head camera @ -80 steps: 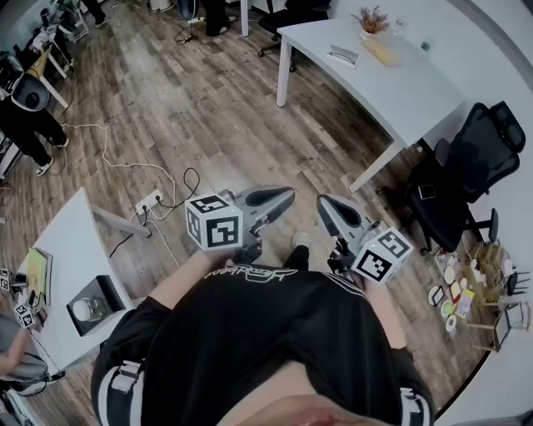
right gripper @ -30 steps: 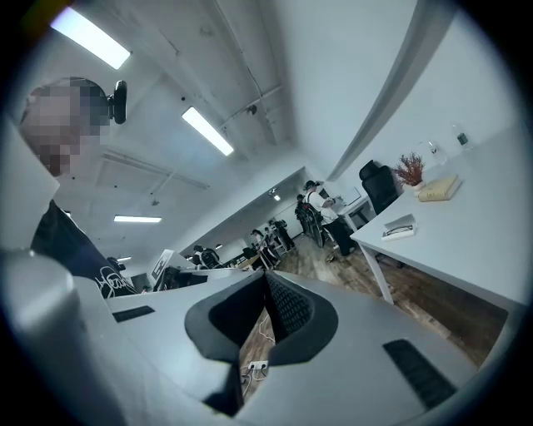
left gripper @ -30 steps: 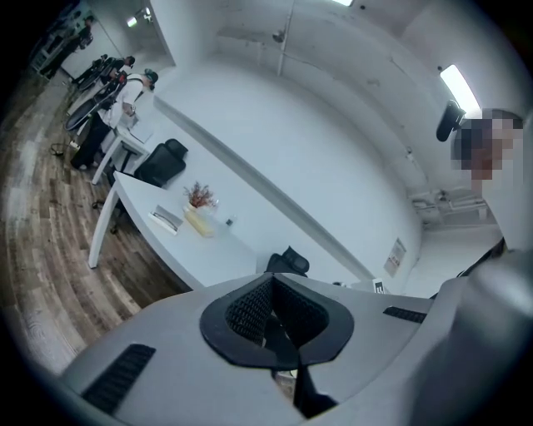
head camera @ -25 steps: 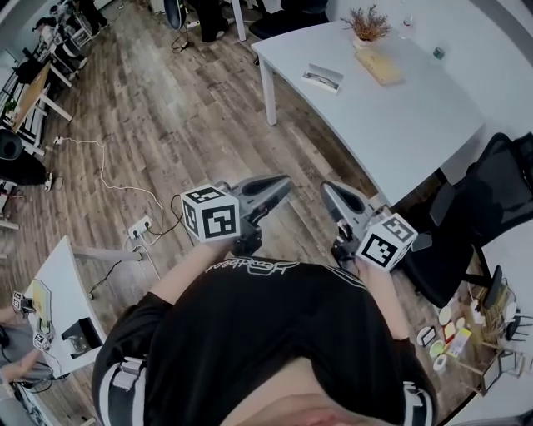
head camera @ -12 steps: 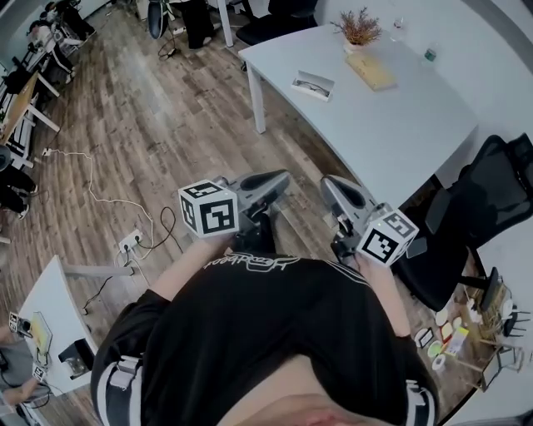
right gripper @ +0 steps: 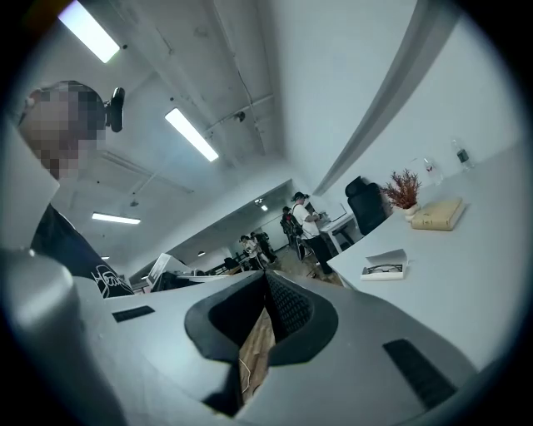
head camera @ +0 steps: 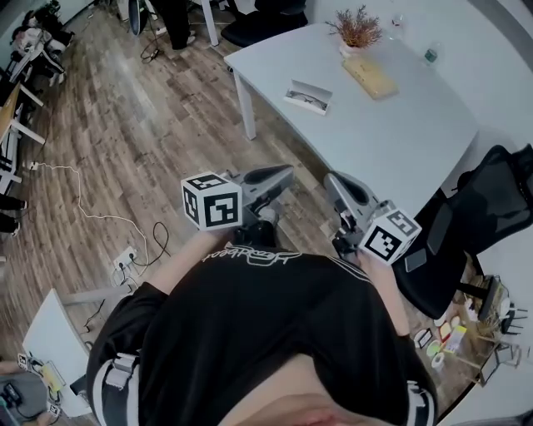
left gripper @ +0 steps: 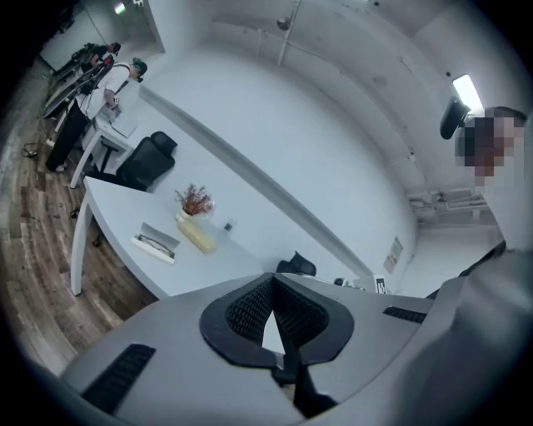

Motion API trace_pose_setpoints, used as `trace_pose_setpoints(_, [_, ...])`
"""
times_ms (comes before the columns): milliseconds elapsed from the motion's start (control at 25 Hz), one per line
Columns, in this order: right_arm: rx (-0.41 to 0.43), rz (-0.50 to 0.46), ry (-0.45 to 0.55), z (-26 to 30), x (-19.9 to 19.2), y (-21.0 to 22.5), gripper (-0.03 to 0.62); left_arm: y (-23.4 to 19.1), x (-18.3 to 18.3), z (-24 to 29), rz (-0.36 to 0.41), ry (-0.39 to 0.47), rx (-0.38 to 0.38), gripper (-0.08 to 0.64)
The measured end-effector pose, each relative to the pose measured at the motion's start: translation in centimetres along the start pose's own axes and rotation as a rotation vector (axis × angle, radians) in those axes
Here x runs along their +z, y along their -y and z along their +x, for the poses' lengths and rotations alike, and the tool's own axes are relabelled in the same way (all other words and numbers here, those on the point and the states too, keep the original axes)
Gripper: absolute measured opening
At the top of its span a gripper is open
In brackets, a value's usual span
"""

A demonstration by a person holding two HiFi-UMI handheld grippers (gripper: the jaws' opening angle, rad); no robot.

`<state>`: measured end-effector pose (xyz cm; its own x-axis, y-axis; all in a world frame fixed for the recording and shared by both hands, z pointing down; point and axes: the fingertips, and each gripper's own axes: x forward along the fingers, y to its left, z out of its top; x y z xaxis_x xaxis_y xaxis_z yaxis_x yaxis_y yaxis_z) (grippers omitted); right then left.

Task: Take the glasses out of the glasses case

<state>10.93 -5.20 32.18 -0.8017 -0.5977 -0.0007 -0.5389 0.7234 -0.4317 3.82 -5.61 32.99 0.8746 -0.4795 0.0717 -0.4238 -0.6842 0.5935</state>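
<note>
An open white glasses case [head camera: 307, 96] with dark-framed glasses in it lies near the left end of a white table [head camera: 400, 133]. The same case shows in the left gripper view [left gripper: 155, 243] and the right gripper view [right gripper: 385, 266]. My left gripper [head camera: 287, 175] and right gripper [head camera: 333, 180] are held close to my chest, short of the table and well apart from the case. Each has its jaws closed together with nothing between them, as both gripper views show [left gripper: 273, 279] [right gripper: 266, 274].
On the table's far side stand a dried plant [head camera: 354, 23], a tan box [head camera: 371, 71], a glass and a small bottle. A black office chair [head camera: 470, 220] is at the right. Cables and a power strip [head camera: 125, 255] lie on the wooden floor at the left.
The table and case have come nearer and lower in the head view as I walk toward them. Both grippers keep the same pose, jaws shut.
</note>
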Motion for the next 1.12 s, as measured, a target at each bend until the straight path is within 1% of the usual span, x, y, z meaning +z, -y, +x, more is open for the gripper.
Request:
trace_pose_setpoints(320, [-0.040, 0.030, -0.002, 9.3, 4.1, 6.7, 0.008, -8.9, 7.0, 3.5, -0.021, -0.059, -0.001, 0.006])
trace_pose_setpoints(600, [-0.090, 0.022, -0.016, 15.4, 7.0, 12.6, 0.009, -16.0, 11.6, 7.1, -0.051, -0.098, -0.017, 0.006])
trace_pose_setpoints(920, [-0.162, 0.008, -0.054, 19.9, 7.7, 18.6, 0.009, -22.2, 14.5, 10.1, -0.073, -0.140, -0.033, 0.006])
trace_pose_setpoints(1120, [-0.204, 0.052, -0.073, 21.5, 7.1, 22.4, 0.009, -26.1, 14.6, 12.0, -0.140, -0.165, -0.031, 0.006])
